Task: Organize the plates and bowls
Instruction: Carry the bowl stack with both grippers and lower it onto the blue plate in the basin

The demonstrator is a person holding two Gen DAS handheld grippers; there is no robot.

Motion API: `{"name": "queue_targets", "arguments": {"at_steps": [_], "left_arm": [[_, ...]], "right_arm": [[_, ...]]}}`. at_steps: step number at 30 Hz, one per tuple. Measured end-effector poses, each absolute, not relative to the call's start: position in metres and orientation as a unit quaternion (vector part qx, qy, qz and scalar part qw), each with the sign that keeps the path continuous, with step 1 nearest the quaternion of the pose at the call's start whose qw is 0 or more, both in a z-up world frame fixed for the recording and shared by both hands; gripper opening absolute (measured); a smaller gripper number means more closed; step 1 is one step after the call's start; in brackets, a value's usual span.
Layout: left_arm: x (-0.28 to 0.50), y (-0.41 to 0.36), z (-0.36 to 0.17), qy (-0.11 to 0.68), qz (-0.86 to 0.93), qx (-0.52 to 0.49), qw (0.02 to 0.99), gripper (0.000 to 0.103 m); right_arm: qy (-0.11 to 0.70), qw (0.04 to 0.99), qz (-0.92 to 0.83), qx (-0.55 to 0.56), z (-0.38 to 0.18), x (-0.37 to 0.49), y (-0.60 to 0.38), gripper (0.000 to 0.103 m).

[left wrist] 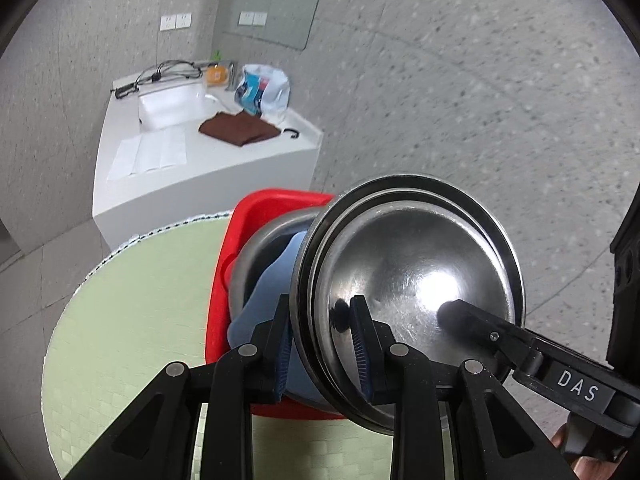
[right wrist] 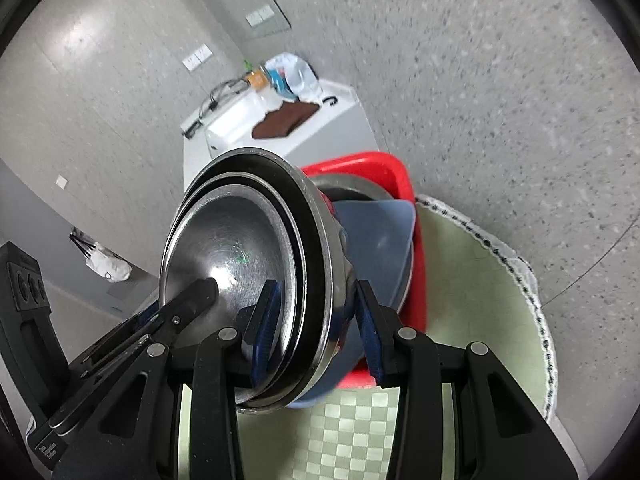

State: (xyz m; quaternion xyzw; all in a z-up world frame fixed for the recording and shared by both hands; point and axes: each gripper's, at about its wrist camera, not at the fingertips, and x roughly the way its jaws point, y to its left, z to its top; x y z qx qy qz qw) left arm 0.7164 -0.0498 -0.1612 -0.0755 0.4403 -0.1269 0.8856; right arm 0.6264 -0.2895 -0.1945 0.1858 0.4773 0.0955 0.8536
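A stack of nested steel bowls (left wrist: 416, 280) stands on edge against a red basin (left wrist: 260, 208) that also holds a blue plastic bowl (left wrist: 272, 288) and another steel bowl (left wrist: 260, 248). My left gripper (left wrist: 322, 344) straddles the rim of the steel stack, pads on either side. My right gripper (right wrist: 316, 332) also straddles that stack's rim (right wrist: 312, 280), its jaws wider than the rim; the blue bowl (right wrist: 380, 240) and red basin (right wrist: 400, 176) lie behind. The other gripper's finger (left wrist: 472, 316) rests inside the steel bowl.
The basin sits on a round table with a green checked mat (left wrist: 140, 300), lace-edged (right wrist: 520, 280). Behind stands a white counter (left wrist: 208, 160) with a brown cloth (left wrist: 240, 130), plastic bag (left wrist: 264, 88), papers and cables. Grey speckled floor surrounds it.
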Motion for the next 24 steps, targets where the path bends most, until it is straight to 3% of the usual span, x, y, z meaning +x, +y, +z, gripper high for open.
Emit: {"name": "queue_targets", "arguments": {"at_steps": [16,21,24], "left_arm": [[0.787,-0.076,-0.207,0.499,-0.114,-0.062,0.857,0.033],[0.781,-0.075,-0.204,0.493,-0.111,-0.072,0.860,0.045],[0.775,-0.070,-0.197,0.481,-0.102,-0.080,0.867,0.060]], "right_arm": [[0.491,0.864,0.050,0.101,-0.218,0.654,-0.266,0.041],[0.485,0.866,0.053,0.105,-0.218,0.652,-0.267,0.042],[0.475,0.870,0.056,0.117,-0.212,0.646,-0.271,0.046]]}}
